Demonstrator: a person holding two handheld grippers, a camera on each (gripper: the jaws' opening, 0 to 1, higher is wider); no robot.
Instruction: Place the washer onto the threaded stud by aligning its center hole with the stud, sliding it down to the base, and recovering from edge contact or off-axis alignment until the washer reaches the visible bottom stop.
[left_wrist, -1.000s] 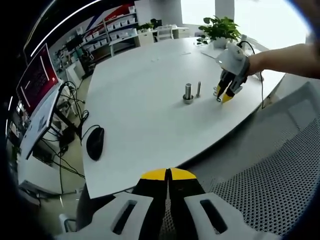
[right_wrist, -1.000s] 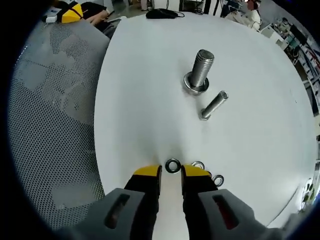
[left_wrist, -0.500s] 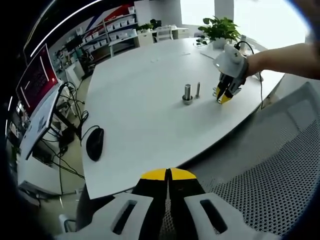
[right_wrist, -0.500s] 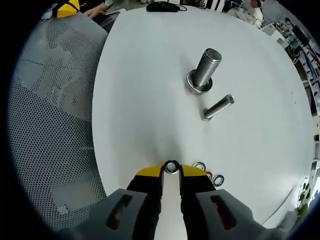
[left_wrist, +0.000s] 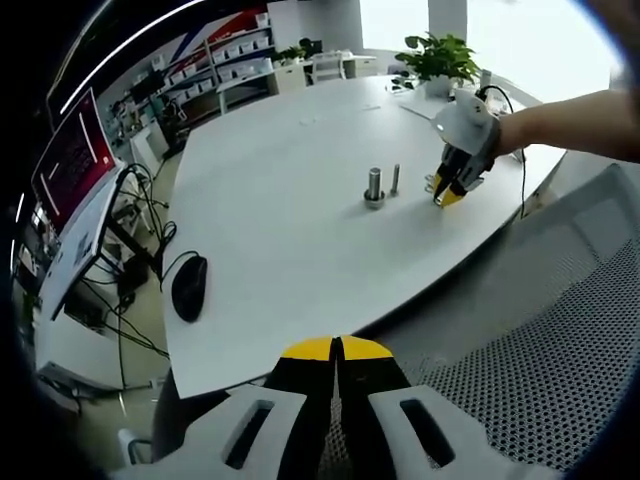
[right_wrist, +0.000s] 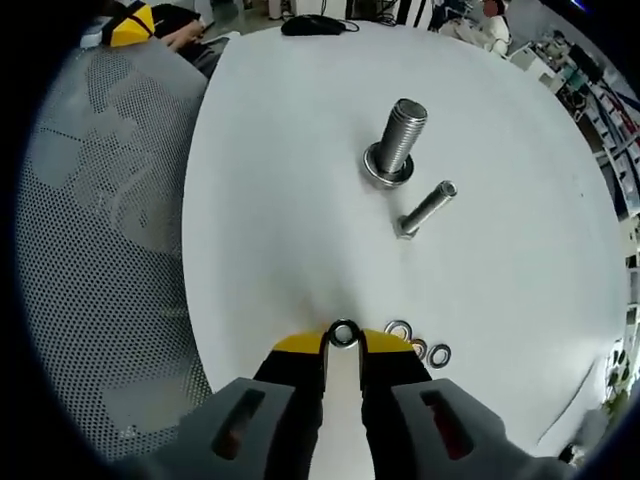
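Observation:
In the right gripper view a small steel washer (right_wrist: 343, 334) sits between the yellow tips of my right gripper (right_wrist: 343, 342), whose jaws are drawn in against its sides, low over the white table (right_wrist: 270, 200). Ahead stands the thick threaded stud (right_wrist: 397, 135), upright, with a wide ring around its base. A thinner bolt (right_wrist: 425, 208) lies just right of it. The left gripper view shows the stud (left_wrist: 374, 187), the thin bolt (left_wrist: 396, 178) and the right gripper (left_wrist: 452, 190) far off, tips down at the table. My left gripper (left_wrist: 337, 346) is shut on nothing, off the near edge.
Three spare washers (right_wrist: 420, 348) lie just right of the right gripper's tips. A black mouse (left_wrist: 190, 285) rests near the table's left edge. A grey mesh chair (left_wrist: 520, 350) stands beside the table. A potted plant (left_wrist: 440, 60) is at the far side.
The right gripper's jaws have drawn in around the washer that lay just ahead of their tips. The left gripper has stayed where it was.

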